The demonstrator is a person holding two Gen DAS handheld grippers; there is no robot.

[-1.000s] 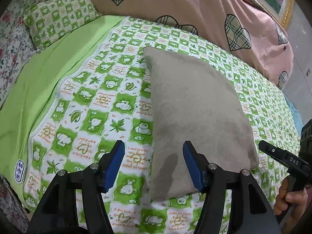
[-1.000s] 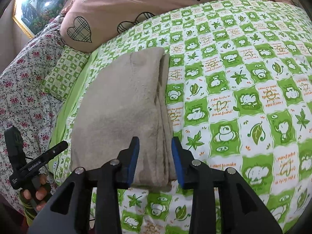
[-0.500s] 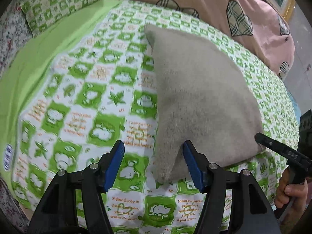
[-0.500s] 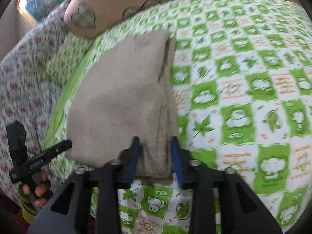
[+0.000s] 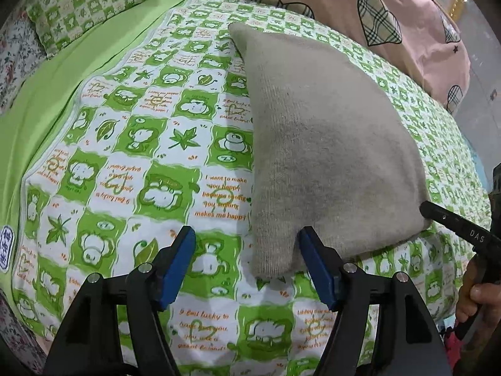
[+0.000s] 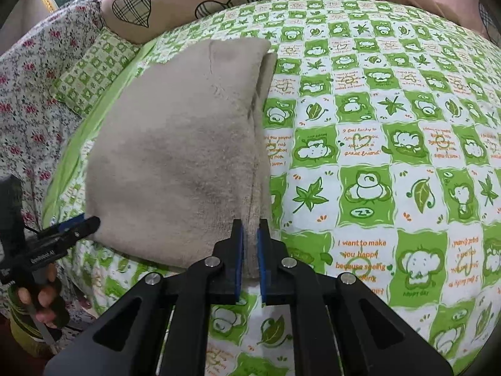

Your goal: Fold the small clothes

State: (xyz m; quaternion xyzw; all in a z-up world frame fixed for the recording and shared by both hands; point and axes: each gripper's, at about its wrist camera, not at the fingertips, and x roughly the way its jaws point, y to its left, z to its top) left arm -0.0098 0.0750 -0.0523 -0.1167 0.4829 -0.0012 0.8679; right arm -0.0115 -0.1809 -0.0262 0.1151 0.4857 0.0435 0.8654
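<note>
Right claw (image 6: 249,235) newly pinching cloth (image 6: 175,156) — green bedsheet (image 6: 375,125)

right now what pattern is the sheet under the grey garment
Green and white checks with cartoon animals, leaves and orange writing on the sheet; clearest in the right wrist view.

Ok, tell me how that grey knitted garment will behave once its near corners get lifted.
The grey garment looks soft and knitted, so it will likely sag between grips. Its stacked layers at the right gripper may slide apart. The left gripper hasn't closed on its corner yet.
</note>
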